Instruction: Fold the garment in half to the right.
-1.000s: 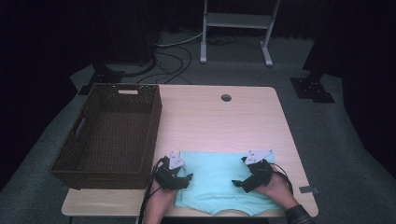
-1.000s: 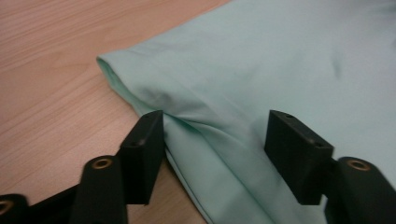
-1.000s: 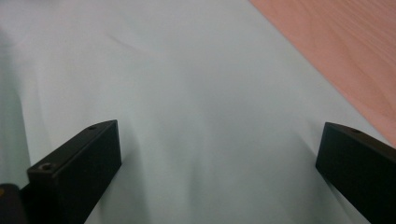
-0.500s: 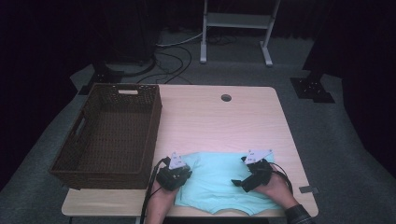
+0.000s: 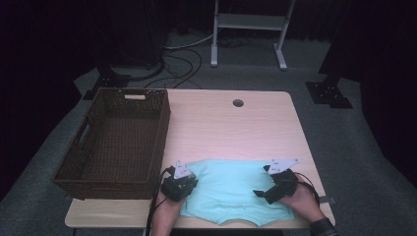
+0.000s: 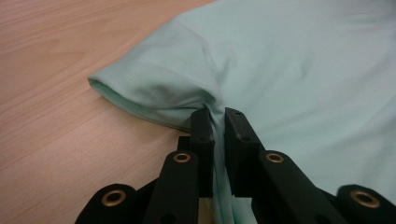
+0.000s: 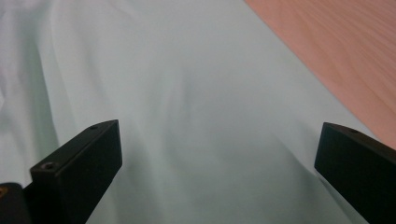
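**Soft mint shirt pinched at its left sleeve, right side still free**

The pale mint-green knit T-shirt [image 5: 231, 189] lies spread flat at the near edge of the light wooden bench [image 5: 236, 128], between the person's two hands. It looks light, limp and thin, so it will likely drape and stretch rather than hold any shape, and a pinch on one layer could drag the rest across the wood.

The left gripper [image 6: 217, 128] has its jaws closed on a gathered fold of cloth where the short sleeve [image 6: 154, 88] meets the body; the fabric bunches into wrinkles right at the pads. That seam area is a sound hold, thicker than the open panel.

The right gripper [image 7: 215, 163] hovers low over the shirt's right part with its jaws spread wide and nothing between them. A matching hold at the right sleeve or shoulder would probably let the garment lift evenly without sagging to one side.

Farther off at the left stands the dark brown woven wicker basket [image 5: 74, 162], just beside the shirt.
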### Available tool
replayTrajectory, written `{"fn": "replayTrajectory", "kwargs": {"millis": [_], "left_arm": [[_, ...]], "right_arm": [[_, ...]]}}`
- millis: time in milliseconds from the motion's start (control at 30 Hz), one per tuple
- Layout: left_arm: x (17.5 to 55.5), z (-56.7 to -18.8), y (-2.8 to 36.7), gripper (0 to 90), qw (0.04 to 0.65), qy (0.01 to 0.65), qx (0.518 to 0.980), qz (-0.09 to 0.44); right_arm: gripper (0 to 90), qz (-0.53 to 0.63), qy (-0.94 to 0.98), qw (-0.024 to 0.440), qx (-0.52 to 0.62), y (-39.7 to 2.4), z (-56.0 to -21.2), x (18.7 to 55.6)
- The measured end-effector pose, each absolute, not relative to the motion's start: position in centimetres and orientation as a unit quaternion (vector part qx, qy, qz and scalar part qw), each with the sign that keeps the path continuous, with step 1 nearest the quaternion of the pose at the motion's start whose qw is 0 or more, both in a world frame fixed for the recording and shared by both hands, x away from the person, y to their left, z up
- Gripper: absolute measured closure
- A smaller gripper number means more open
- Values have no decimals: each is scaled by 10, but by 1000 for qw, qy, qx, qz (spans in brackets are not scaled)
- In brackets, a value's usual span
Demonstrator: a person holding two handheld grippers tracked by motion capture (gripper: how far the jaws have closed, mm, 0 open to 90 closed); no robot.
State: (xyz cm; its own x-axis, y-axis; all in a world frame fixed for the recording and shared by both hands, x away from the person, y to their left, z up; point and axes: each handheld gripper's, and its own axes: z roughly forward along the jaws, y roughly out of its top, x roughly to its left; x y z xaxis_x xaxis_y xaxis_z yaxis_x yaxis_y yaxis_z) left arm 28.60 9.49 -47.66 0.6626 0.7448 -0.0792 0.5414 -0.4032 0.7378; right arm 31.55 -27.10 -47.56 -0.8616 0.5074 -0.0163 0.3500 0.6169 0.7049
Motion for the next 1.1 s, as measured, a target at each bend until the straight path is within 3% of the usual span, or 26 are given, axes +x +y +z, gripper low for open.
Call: {"fn": "replayTrajectory", "kwargs": {"millis": [267, 800, 1100], "left_arm": [[282, -477, 103, 832, 384, 402, 820, 138], [282, -476, 102, 837, 384, 413, 814, 139], [283, -460, 103, 842, 447, 398, 793, 115]], "right_arm": [[3, 369, 887, 101, 259, -304, -476, 304], [2, 359, 896, 94, 245, -309, -484, 305], [0, 371, 893, 95, 237, -312, -487, 307]]}}
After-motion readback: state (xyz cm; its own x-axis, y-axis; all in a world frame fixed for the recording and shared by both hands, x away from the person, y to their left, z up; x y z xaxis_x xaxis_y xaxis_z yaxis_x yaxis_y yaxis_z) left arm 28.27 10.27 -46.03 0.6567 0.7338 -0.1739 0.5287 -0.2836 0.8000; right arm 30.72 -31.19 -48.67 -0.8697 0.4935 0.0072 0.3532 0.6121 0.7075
